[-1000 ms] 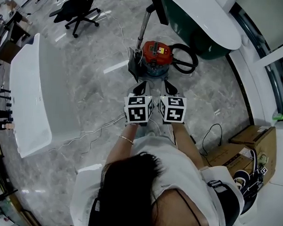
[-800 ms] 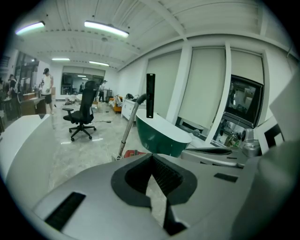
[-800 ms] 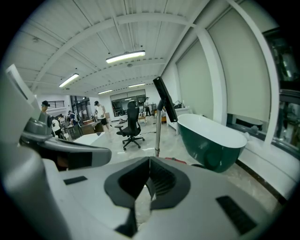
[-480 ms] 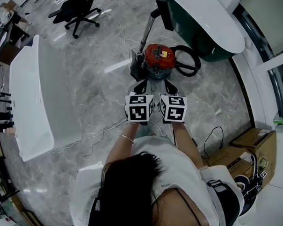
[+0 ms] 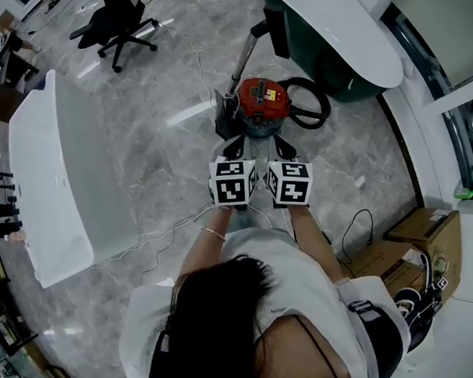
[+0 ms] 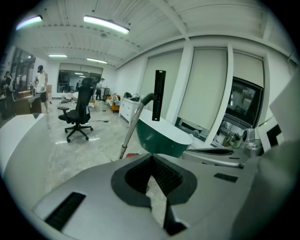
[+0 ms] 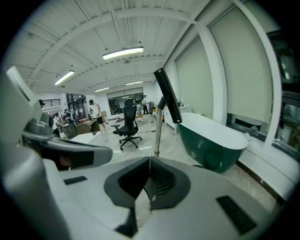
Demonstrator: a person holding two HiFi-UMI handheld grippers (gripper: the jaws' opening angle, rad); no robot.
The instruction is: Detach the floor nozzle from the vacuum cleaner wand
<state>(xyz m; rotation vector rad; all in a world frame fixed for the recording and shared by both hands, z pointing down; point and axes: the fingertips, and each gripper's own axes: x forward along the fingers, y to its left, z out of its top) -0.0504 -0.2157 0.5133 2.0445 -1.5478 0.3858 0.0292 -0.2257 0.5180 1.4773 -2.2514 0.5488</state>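
Note:
A red canister vacuum cleaner [image 5: 261, 99] stands on the marble floor just ahead of me. Its silver wand [image 5: 243, 58] leans up and away from the dark floor nozzle [image 5: 223, 118] at the canister's left side. The wand [image 6: 130, 133] also shows in the left gripper view, and again in the right gripper view [image 7: 158, 129]. My left gripper [image 5: 233, 148] and right gripper [image 5: 284, 148] are side by side, just short of the canister. Both are shut with nothing between the jaws. Neither touches the vacuum.
A black hose [image 5: 308, 100] loops right of the canister. A green bathtub with a white rim [image 5: 348, 44] stands behind it, and a white bathtub [image 5: 53, 176] lies at the left. An office chair [image 5: 119, 16] is far left, cardboard boxes [image 5: 424, 234] at the right, and a cable [image 5: 152, 237] crosses the floor.
Both grippers have come closer to the vacuum cleaner, side by side. Their jaws stay shut.

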